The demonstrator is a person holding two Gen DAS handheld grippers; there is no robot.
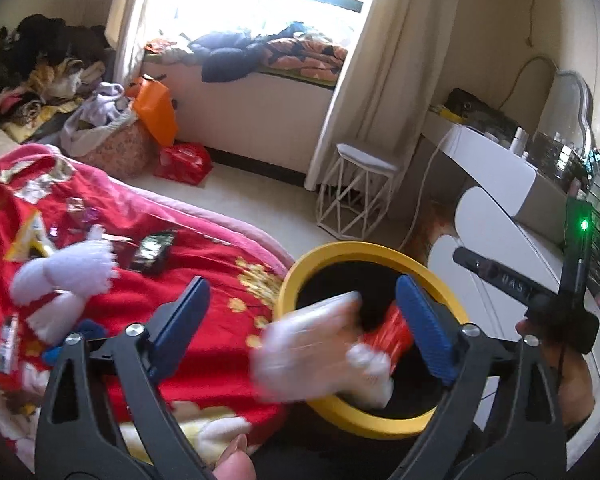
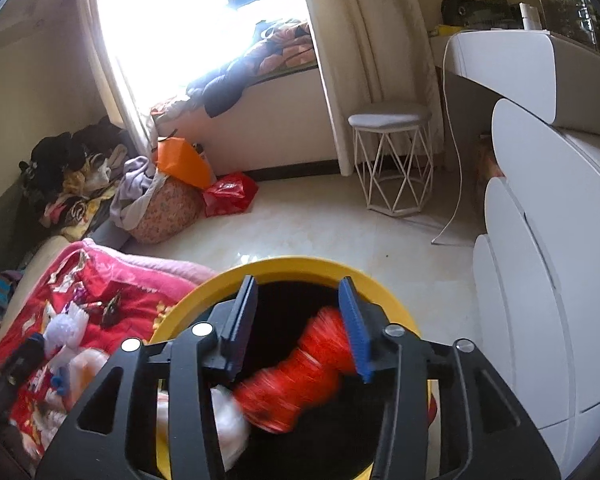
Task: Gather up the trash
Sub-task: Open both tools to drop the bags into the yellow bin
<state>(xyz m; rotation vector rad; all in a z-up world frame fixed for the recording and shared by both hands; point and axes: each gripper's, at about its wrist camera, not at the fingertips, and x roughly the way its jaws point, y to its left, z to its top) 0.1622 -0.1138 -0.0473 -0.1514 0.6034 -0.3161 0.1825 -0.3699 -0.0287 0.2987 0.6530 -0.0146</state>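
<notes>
A yellow-rimmed bin [image 1: 340, 249] with a dark inside stands beside the bed. My left gripper [image 1: 304, 324] hangs over its near left rim, open wide. A blurred white crumpled wrapper [image 1: 300, 356] lies loose between and below the blue pads, touching neither. In the right wrist view my right gripper [image 2: 298, 316] is over the bin [image 2: 300, 265], jaws partly apart. A blurred red wrapper [image 2: 296, 380] sits below them, brushing the right pad only, clear of the left one. White trash [image 2: 230, 420] shows lower left in the bin.
A red blanket [image 1: 188, 280] on the bed holds a dark wrapper [image 1: 153, 250], a yellow packet [image 1: 28, 240], a white plush [image 1: 68, 272] and several scraps. A wire stool [image 1: 360, 184] and a white dresser [image 2: 540, 240] stand right. Bags and clothes [image 2: 160, 200] are piled by the window.
</notes>
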